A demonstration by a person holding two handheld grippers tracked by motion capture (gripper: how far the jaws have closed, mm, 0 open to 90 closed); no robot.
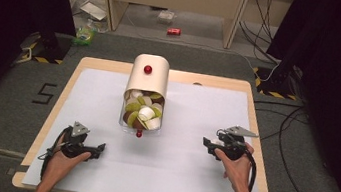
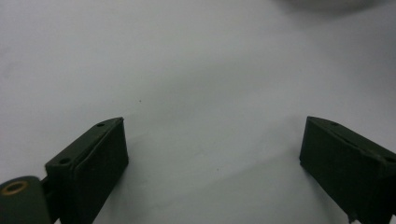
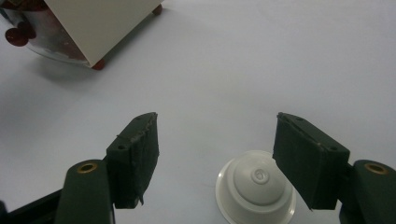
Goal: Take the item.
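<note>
A cream box point(image 1: 146, 83) with a red knob stands at the table's middle. Its clear front end holds several green, white and brown capsules point(image 1: 142, 111). My left gripper point(image 1: 100, 148) lies at the near left, open over the bare white mat point(image 2: 196, 70), with nothing between its jaws. At the right, my right gripper point(image 1: 207, 145) is open and points toward the box. In the right gripper view a white capsule point(image 3: 254, 182) sits dome-up on the mat between the open jaws of my right gripper point(image 3: 215, 140), close to the right one. The cream box point(image 3: 98, 28) shows at the upper left.
The white mat point(image 1: 172, 177) covers a wooden table point(image 1: 253, 138). On the floor behind are a red can point(image 1: 174, 31), litter at the left and cables point(image 1: 285, 127) along the right side. Dark curtains flank both sides.
</note>
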